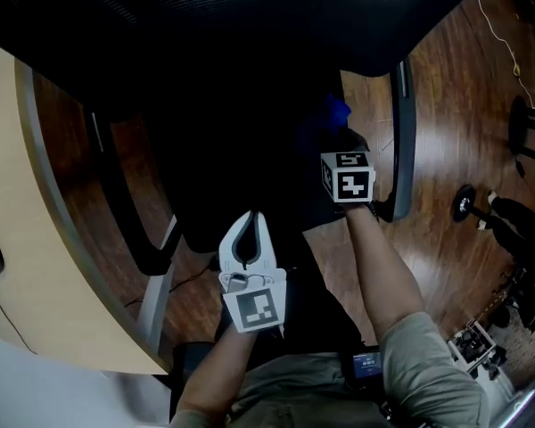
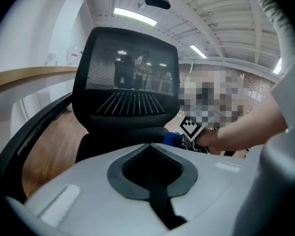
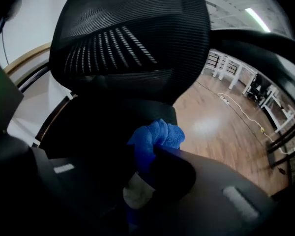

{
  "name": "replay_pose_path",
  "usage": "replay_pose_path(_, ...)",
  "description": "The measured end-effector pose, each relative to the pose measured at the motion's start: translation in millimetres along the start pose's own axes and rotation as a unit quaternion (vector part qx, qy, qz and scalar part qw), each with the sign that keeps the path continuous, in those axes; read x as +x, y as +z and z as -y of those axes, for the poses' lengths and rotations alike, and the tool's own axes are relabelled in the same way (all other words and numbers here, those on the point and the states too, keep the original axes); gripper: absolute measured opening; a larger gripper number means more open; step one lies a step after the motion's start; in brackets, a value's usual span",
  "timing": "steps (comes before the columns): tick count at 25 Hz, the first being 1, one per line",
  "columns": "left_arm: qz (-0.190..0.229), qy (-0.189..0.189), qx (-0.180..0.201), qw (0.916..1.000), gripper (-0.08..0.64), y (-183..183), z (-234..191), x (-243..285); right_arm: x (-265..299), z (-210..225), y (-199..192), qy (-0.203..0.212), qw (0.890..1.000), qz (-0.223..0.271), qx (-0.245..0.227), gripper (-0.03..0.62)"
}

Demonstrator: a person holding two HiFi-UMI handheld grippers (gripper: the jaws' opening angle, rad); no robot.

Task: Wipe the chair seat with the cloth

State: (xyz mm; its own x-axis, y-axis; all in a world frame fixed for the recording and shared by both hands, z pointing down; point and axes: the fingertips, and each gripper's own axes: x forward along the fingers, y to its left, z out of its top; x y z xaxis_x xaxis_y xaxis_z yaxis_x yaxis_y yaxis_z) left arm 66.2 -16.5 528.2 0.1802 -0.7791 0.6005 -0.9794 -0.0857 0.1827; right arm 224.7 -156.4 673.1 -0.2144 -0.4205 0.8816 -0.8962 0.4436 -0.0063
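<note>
1. Right gripper view: the dark right gripper [image 3: 148, 156] has its jaws clamped on a bunched blue cloth [image 3: 157, 137], and a fold of the cloth sticks out past the tips.
2. In the left gripper view, the white left gripper [image 2: 150, 145] has its jaws pressed together at the tips. Nothing is between them, and only the dark-lined hollow behind the tips shows.
3. In the head view, the left gripper is by the front edge of the black chair seat [image 1: 232, 150] and points towards the back of the chair. The right gripper is farther ahead and to the right, and its marker cube [image 1: 348, 175] faces up.
4. The cloth is at the right side of the seat, near the right-hand armrest [image 1: 403, 123]. The seat is too dark to tell whether the cloth touches it.
5. The black mesh backrest [image 3: 132, 33] rises behind the seat.
6. The left-hand armrest [image 1: 116, 194] runs along the other side of the seat, with a pale wooden desk [image 1: 45, 257] just beyond it.
7. Farthest out is the brown wood floor [image 1: 464, 105], and a thin light cable [image 1: 499, 34] lies across it.
</note>
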Motion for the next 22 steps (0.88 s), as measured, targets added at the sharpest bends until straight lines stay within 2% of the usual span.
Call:
replay_pose_path(5,-0.009,-0.011,0.005,0.9999,0.006,-3.3,19.0,14.8,-5.5,43.7,-26.1,-0.035,0.997,-0.010,0.068,0.089)
replay_pose_path(10,-0.015,-0.014,0.011,0.9997,0.006,-11.0,34.6,24.2,-4.1,53.1,-46.6,-0.036,0.994,-0.013,0.104,0.091)
replay_pose_path(16,-0.014,0.013,0.005,0.9998,0.006,-19.0,35.4,23.7,-0.4,50.9,-52.0,-0.030,0.994,-0.010,0.104,0.091)
replay_pose_path(22,0.000,0.060,-0.012,0.9981,0.006,-16.1,6.8,7.0,-14.1,45.4,-35.5,-0.042,0.996,0.019,0.081,0.091)
